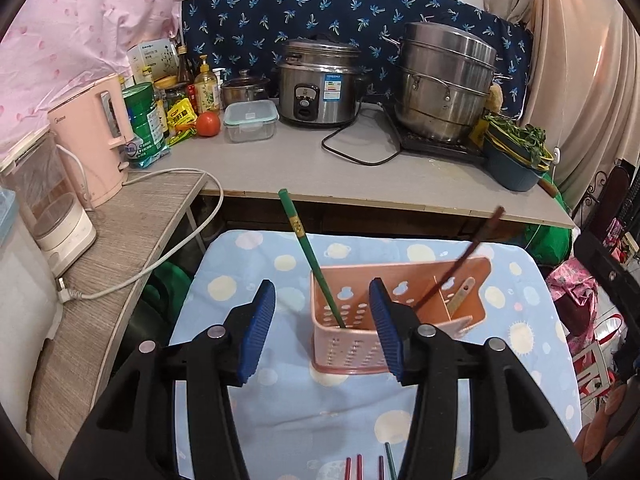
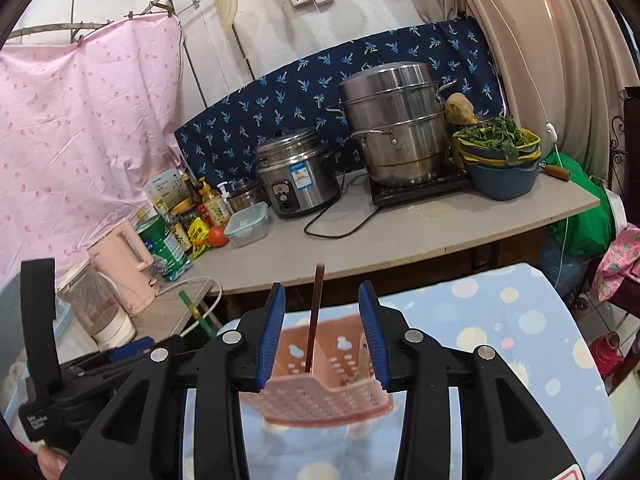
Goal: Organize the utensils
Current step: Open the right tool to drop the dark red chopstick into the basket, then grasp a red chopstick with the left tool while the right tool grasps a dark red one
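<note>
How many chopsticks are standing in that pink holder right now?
2. A green chopstick leans in the left compartment of the pink utensil holder; a dark red chopstick leans in the middle. More lie loose on the cloth, partly hidden.

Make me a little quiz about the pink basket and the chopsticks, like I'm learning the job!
1. True or false: the green chopstick stands in the pink basket.
2. Pick one: the left hand-held gripper is A) open, holding nothing, B) shut on a chopstick.
3. What colour is the chopstick seen between the right hand-held gripper's fingers?

Key
1. True.
2. A.
3. Dark red; it stands in the basket, and the fingers are apart and not touching it.
</note>
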`<state>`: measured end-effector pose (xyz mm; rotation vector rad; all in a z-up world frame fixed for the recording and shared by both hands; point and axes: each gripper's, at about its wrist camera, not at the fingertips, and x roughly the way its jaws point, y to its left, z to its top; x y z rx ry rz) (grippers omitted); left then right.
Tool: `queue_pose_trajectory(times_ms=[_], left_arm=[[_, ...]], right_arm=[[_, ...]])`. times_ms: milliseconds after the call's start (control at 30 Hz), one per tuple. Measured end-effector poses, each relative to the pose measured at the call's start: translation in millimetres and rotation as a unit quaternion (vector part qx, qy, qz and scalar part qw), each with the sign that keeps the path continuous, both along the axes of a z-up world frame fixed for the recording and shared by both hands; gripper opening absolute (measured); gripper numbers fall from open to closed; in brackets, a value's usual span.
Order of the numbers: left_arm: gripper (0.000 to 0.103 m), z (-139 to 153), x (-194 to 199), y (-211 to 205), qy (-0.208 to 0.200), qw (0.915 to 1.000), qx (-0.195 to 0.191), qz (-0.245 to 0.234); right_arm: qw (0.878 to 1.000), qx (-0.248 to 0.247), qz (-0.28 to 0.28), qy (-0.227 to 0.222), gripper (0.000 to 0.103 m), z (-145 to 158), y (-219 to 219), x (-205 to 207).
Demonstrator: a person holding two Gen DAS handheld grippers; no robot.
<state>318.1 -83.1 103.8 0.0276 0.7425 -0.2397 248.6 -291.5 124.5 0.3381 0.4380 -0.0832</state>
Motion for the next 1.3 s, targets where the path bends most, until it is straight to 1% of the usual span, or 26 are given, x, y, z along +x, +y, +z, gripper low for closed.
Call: queue_pose_trajectory(times_ms=[67, 167, 400, 567, 633, 800, 867, 1000, 1100, 1200, 1300], left_arm=[[0.047, -0.5, -8.7, 2.1, 0.001, 1.0, 0.001, 0.0], [0.047, -3.2, -24.1, 6.1, 0.004, 1.0, 0.003, 0.001], [0.047, -17.9, -68.9, 18.9, 0.02, 0.9998, 0.002, -0.001], [0.052, -38.4, -102.1, 32.8, 0.044, 0.999, -0.008, 0.0], [0.054, -47.1, -115.0, 37.8, 0.051, 0.9986, -0.01, 0.001], [0.055, -71.7, -147.6, 46.0, 0.067, 0.9977, 0.001, 0.004], [0.055, -80.8, -159.4, 48.6, 0.075, 0.9972, 0.002, 0.003], [0.055, -97.7, -181.1, 52.8, 0.085, 0.9963, 0.009, -0.003], [0.057, -112.9, -199.1, 55.5, 0.097, 0.9951, 0.012, -0.01], [0.057, -125.4, -211.7, 57.9, 0.109, 0.9938, 0.013, -0.014], [0.058, -139.0, -222.9, 60.8, 0.124, 0.9921, 0.014, -0.016]], right_arm=[[1.0, -0.005, 0.001, 0.006, 0.043, -1.2, 3.1, -11.8], [1.0, -0.002, 0.005, 0.018, 0.043, -5.9, 6.6, -30.9], [0.998, 0.005, 0.013, 0.06, 0.043, -31.7, 14.1, -84.8], [0.995, 0.027, 0.013, 0.099, 0.043, -63.4, 14.6, -125.3], [0.993, 0.018, 0.014, 0.117, 0.043, -76.9, 18.8, -141.7], [0.987, -0.006, 0.019, 0.157, 0.043, -108.5, 33.7, -178.4], [0.985, -0.009, 0.021, 0.169, 0.043, -121.5, 37.8, -190.8], [0.981, -0.017, 0.024, 0.191, 0.043, -142.1, 48.9, -209.6], [0.978, -0.018, 0.033, 0.207, 0.043, -155.8, 56.8, -220.9], [0.974, -0.033, 0.039, 0.221, 0.043, -166.5, 64.9, -228.5], [0.972, -0.035, 0.045, 0.23, 0.043, -175.4, 70.7, -231.9]])
